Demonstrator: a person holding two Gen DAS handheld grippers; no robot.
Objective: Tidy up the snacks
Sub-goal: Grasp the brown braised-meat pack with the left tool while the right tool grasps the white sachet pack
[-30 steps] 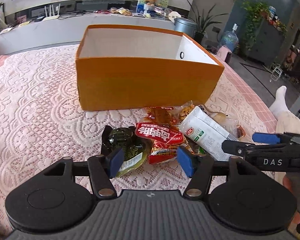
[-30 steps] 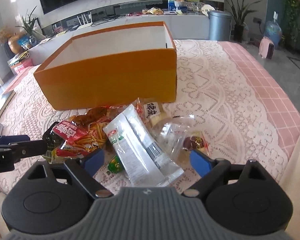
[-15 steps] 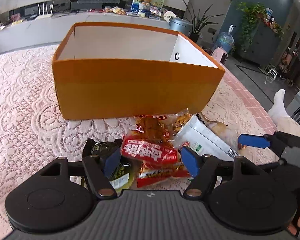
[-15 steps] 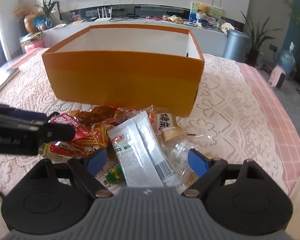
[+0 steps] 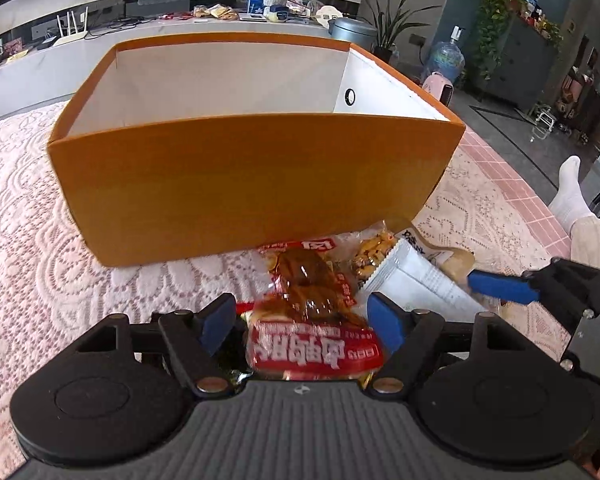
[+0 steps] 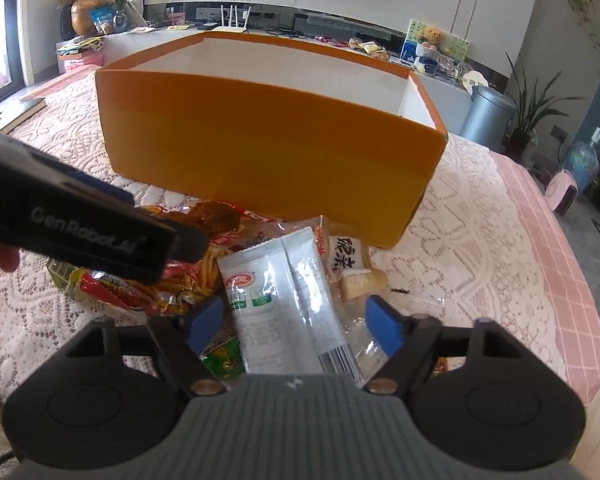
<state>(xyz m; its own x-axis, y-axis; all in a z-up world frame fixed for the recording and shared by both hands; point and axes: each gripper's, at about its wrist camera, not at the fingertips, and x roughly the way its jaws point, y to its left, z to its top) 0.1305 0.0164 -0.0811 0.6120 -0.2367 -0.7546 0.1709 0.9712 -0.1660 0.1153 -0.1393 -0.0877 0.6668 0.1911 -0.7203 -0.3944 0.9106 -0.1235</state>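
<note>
An empty orange box [image 5: 252, 184] stands on the lace cloth; it also shows in the right wrist view [image 6: 272, 152]. A heap of snack packets lies in front of it. My left gripper [image 5: 304, 322] is open, with a red packet [image 5: 314, 350] between its fingers. A brown-filled packet [image 5: 304, 272] lies just beyond. My right gripper [image 6: 294, 322] is open over a white packet [image 6: 284, 304], which lies between its fingers. A red and yellow packet [image 6: 140, 292] and a small beige packet [image 6: 352, 268] lie beside it.
The left gripper's black body [image 6: 80, 228] crosses the left of the right wrist view. The right gripper's blue finger [image 5: 500, 286] reaches in at the right of the left wrist view. The bed edge [image 6: 560, 280] runs along the right. A person's socked foot [image 5: 572, 196] is beyond it.
Both grippers have moved forward and down onto the heap. The red packet now lies between the left fingers and the white packet between the right fingers. The box looms closer.
</note>
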